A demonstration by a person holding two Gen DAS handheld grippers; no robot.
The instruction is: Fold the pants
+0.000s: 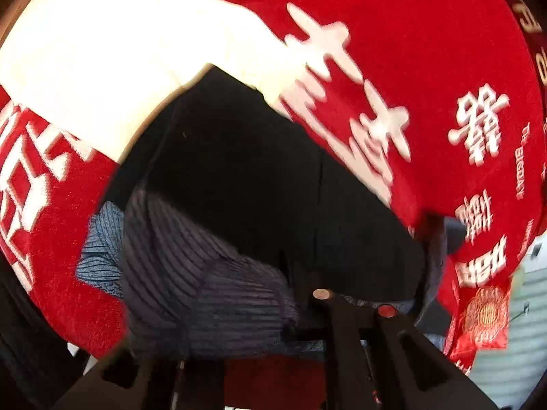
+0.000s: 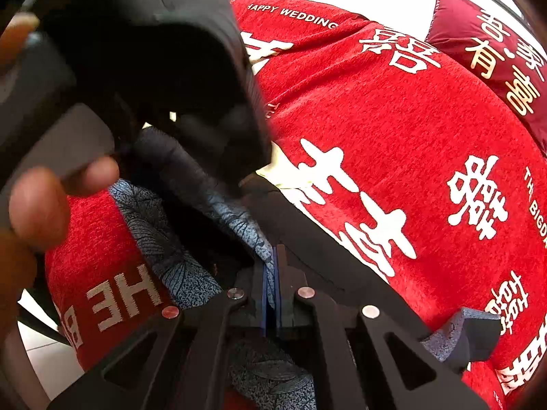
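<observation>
Right gripper is pinching the blue leaf-print pants tight, left gripper is squeezed shut at the dark pants fabric, all lying on a red bedspread w/ white characters.

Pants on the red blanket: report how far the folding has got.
Done: little that shows; the dark pants lie bunched on the red blanket, with no neat fold visible. In hand: the right gripper is shut on the pants' blue leaf-print fabric, and the left gripper is shut at the pants' edge. Left: laying them flat and folding them.
</observation>
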